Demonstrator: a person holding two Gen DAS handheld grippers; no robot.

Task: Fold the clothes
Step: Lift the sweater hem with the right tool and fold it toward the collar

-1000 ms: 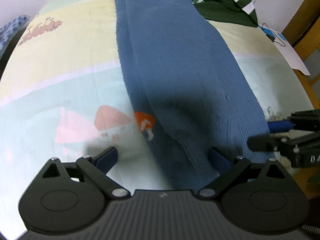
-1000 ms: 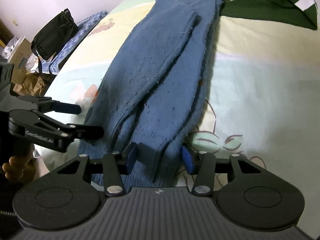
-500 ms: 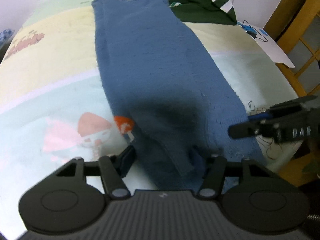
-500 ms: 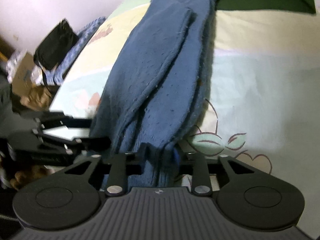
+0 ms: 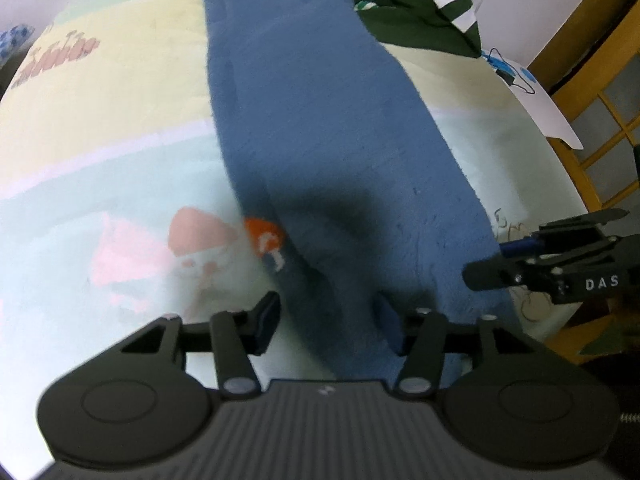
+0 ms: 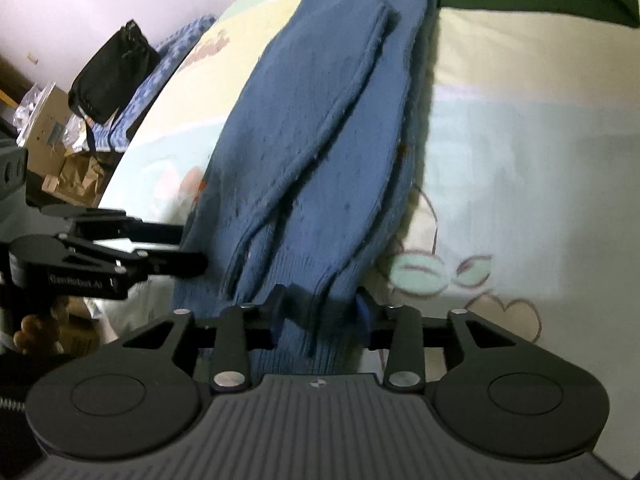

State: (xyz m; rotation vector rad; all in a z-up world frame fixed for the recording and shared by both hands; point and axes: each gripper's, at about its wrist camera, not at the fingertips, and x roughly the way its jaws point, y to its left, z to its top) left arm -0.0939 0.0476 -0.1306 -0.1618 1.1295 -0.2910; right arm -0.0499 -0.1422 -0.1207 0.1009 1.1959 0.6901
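A blue knit sweater (image 5: 320,140) lies folded into a long strip down the bed, its ribbed hem nearest me. My left gripper (image 5: 328,324) straddles the hem's left part; its jaws are opening, and a sliver of sheet shows between the left pad and the cloth. My right gripper (image 6: 320,312) straddles the hem's right part, where stacked layers (image 6: 316,208) fill the gap. Its jaws are opening too, and the cloth hangs loosely between them. Each gripper shows in the other's view: the right gripper (image 5: 500,264) at the strip's right edge, the left gripper (image 6: 192,252) at its left.
A dark green garment with white stripes (image 5: 420,12) lies at the far end of the cartoon-print sheet (image 5: 100,140). A white sheet of paper with a cable (image 5: 548,112) and a wooden frame (image 5: 592,80) stand right of the bed. A black bag (image 6: 112,76) and cardboard boxes (image 6: 44,132) sit on the left.
Both grippers narrowed onto the sweater's hem, bunching it, and have since widened again. The right one squeezed the cloth tightly half a second ago; the cloth now sits looser.
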